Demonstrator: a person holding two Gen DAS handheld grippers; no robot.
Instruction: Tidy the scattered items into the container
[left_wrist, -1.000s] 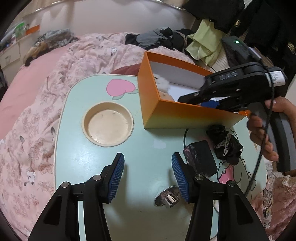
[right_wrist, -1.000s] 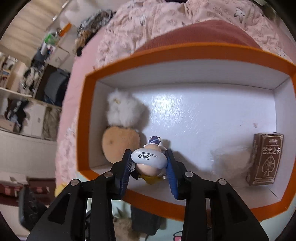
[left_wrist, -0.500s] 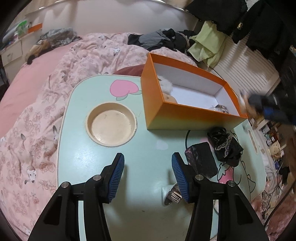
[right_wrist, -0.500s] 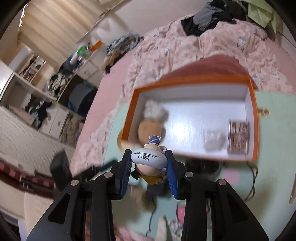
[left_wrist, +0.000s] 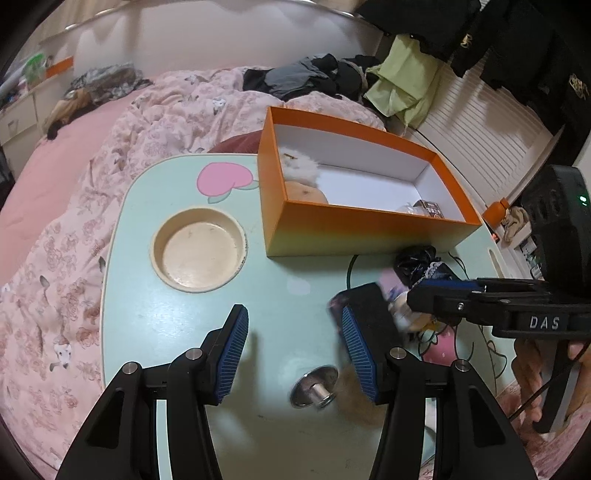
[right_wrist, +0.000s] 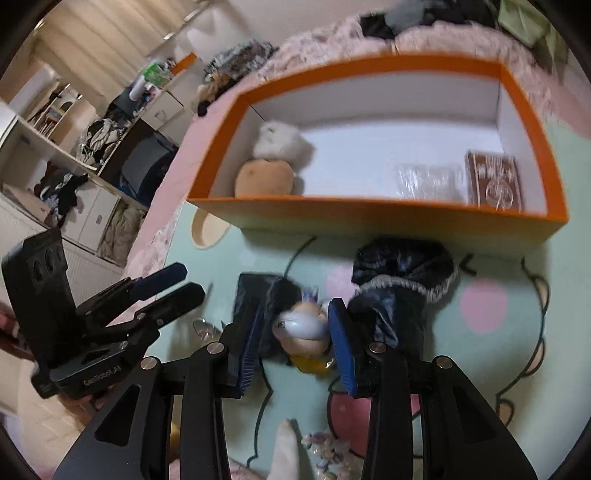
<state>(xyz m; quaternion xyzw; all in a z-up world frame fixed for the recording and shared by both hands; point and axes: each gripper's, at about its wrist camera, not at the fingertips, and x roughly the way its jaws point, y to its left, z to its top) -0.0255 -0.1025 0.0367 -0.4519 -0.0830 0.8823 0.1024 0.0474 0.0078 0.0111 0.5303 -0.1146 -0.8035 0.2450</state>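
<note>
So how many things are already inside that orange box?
4 visible in the orange box: a white fluffy ball and a tan plush at its left end, a clear wrapped packet and a brown card deck at its right. Smaller ones may hide behind the near wall.

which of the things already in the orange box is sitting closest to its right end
The brown card pack, lying against the right end wall of the orange box. The clear wrapped item is just left of it; the white fluffy toy and tan round plush are at the left end.
</note>
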